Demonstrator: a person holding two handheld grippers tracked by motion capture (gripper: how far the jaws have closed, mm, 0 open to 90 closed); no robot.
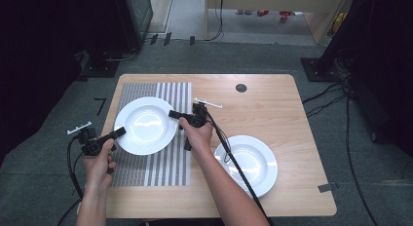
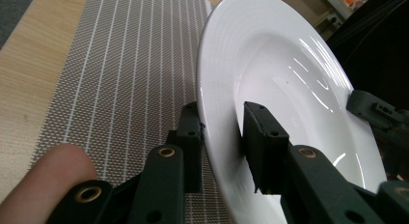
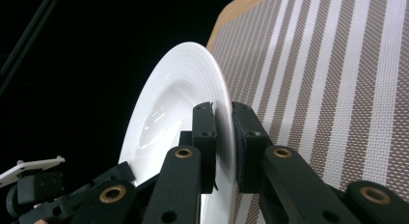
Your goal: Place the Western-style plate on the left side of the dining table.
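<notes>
White soup plate [image 1: 145, 124] sits between both sets of jaws, over striped placemat [image 1: 160, 172] on wood surface [image 1: 287, 119]. Second plate [image 1: 253, 163] well behind right gripper. Left gripper [image 1: 118, 132] and right gripper [image 1: 173, 113] each nearly closed, pinching opposite rims.

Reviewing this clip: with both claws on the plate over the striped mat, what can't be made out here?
- Whether the held plate is lifted or resting on the striped mat: the high view looks straight down.
- Second plate: forearm and cable cover its left rim, high view.
- Left claw: whether its right pad touches the plate; a gap seems to show.
- Dark round mark on the table: too small to identify.
</notes>
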